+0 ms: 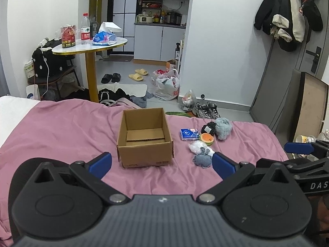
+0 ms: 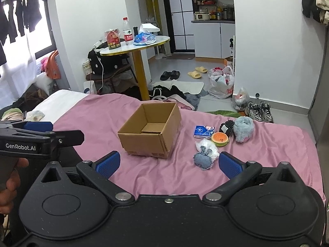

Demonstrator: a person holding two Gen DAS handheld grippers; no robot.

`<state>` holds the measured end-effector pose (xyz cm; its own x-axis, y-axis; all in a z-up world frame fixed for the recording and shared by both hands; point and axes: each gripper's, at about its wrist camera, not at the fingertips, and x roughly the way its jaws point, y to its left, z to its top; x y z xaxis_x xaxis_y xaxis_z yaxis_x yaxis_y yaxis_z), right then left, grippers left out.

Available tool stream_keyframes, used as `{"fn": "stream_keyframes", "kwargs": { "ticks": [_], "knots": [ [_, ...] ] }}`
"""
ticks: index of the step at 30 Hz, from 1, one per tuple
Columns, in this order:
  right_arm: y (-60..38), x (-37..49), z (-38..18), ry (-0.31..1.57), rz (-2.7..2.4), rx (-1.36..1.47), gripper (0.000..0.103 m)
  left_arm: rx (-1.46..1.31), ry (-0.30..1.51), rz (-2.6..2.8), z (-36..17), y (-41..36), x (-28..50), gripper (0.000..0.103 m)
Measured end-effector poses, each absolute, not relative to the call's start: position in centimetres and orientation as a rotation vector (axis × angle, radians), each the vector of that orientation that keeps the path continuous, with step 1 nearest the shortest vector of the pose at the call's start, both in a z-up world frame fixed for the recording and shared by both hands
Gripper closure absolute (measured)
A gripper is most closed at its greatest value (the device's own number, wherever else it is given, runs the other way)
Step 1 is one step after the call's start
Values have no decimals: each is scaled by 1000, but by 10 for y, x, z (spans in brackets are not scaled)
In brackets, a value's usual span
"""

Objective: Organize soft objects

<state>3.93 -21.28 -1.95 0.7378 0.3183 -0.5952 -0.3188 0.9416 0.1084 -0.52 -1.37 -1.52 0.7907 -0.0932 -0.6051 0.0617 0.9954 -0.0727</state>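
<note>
Lying on the pink bedspread just ahead of the right gripper, and a little toward its right finger, is the grey-blue knitted toy — the nearest of the soft things and, in my judgement, the likely first pick. Both grippers hover above the bed with jaws spread wide and nothing between them; the left gripper faces the open cardboard box, which looks empty, with the toy off by its right finger. The right one is therefore nearer and better lined up. The toy is a rounded lump with its narrower end pointing away toward the crinkled clear plastic bag that it touches, so its long axis runs roughly along the fingers' reach and the jaws should close across its width. Beyond lie the blue tissue pack, the orange burger-shaped squishy, a black knitted piece and a pale blue fluffy bundle, clustered close together to the right of the box. Nothing blocks the way to the toy, though the plastic bag may get caught up with it — and the box's near wall must be cleared on the way in.
</note>
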Motion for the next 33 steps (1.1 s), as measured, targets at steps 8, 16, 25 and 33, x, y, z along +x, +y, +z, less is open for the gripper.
{"fn": "stream_keyframes", "kwargs": {
  "ticks": [8, 16, 25, 33],
  "knots": [
    [-215, 43, -20, 641, 316, 10, 0, -59, 655, -75, -16, -14, -4, 0],
    [-213, 53, -29, 658, 320, 9, 0, -67, 667, -69, -17, -13, 8, 0],
    [-218, 78, -41, 684, 311, 26, 0, -71, 698, -62, -29, -17, 33, 0],
    [-235, 105, -63, 706, 284, 78, 0, -79, 719, -48, -47, -26, 68, 0]
  ]
}}
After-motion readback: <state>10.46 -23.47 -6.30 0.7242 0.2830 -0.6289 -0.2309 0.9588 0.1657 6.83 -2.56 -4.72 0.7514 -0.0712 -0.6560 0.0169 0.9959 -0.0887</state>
